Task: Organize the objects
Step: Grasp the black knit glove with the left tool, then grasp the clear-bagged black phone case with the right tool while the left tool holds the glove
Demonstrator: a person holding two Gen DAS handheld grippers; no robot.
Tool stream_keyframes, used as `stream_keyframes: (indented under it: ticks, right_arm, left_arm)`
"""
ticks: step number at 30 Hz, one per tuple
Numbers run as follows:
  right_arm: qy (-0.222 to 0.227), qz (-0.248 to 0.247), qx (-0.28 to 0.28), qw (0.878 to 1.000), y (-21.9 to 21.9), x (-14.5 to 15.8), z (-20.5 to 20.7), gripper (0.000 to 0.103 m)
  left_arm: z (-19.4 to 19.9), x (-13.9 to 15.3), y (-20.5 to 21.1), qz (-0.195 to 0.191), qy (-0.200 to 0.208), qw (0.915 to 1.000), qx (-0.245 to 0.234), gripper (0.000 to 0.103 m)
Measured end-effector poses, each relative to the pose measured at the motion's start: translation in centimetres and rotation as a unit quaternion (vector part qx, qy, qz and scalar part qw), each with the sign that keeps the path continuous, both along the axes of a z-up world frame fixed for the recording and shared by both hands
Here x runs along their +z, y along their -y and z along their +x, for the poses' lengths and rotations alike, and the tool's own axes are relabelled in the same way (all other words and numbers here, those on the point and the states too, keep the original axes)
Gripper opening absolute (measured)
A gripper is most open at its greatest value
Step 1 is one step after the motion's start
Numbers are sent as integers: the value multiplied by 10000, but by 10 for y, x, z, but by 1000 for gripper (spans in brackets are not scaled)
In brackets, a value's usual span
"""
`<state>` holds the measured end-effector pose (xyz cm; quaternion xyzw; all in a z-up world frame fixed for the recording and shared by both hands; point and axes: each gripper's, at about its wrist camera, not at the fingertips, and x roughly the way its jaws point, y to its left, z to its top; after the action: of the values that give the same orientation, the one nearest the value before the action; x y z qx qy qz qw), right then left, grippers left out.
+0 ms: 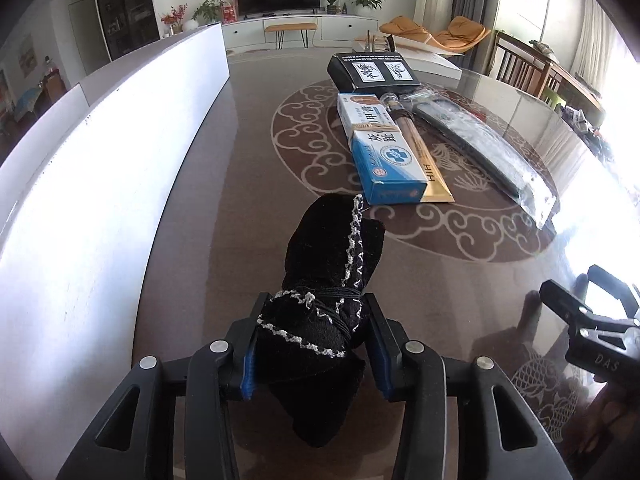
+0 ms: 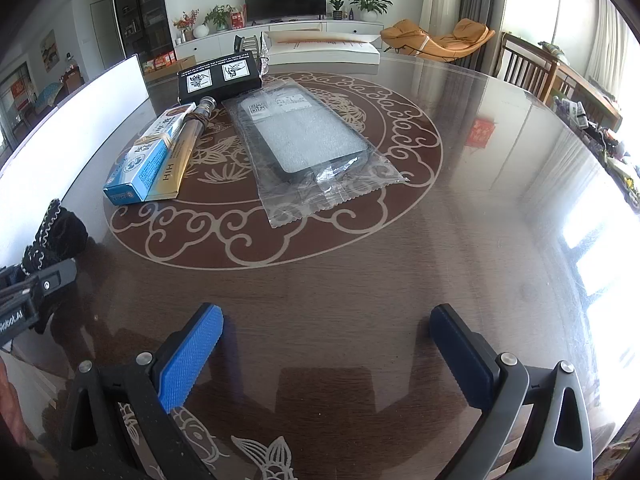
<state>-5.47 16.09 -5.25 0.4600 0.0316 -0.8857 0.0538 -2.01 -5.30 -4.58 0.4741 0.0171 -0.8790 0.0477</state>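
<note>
My left gripper [image 1: 316, 308] is shut on a black cloth pouch [image 1: 332, 256] with white stitched trim, tied round with black cord. The blue pads press its tied lower part and its upper part sticks out past the fingertips over the table [image 1: 240, 200]. The right wrist view has the same pouch [image 2: 56, 236] and left gripper [image 2: 36, 284] at its left edge. My right gripper [image 2: 326, 316] stands open low over bare tabletop with nothing between its fingers. A blue-and-white box [image 1: 384, 148] and a gold packet [image 1: 430, 168] lie beyond the pouch.
Further back are a black box [image 2: 220, 76] and a dark phone case in a clear bag [image 2: 308, 140]. A white panel [image 1: 100, 160] runs along the table's left side. A long white box [image 2: 324, 50] lies at the far edge, and a wooden chair [image 2: 524, 68] stands at the back right.
</note>
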Motion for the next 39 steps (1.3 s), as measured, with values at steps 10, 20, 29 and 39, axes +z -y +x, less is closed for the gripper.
stream_keyframes:
  ticks: [10,20,29,39]
  right_arm:
    - [0,1,1,10000,0,0,0,103]
    - [1,1,-1,10000,0,0,0,103]
    - [0,1,-2,10000,0,0,0,103]
    - [-3,6,-13,10000,0,0,0,103]
  left_arm:
    - [-23,-9,14,1,-102,9999,41,101]
    - [-23,-11,15,21,-184,9998,106,103]
    - [-23,-11,15,20,-185,9998,106,103]
    - [-23,-11,15,22,-184,9998,104,103]
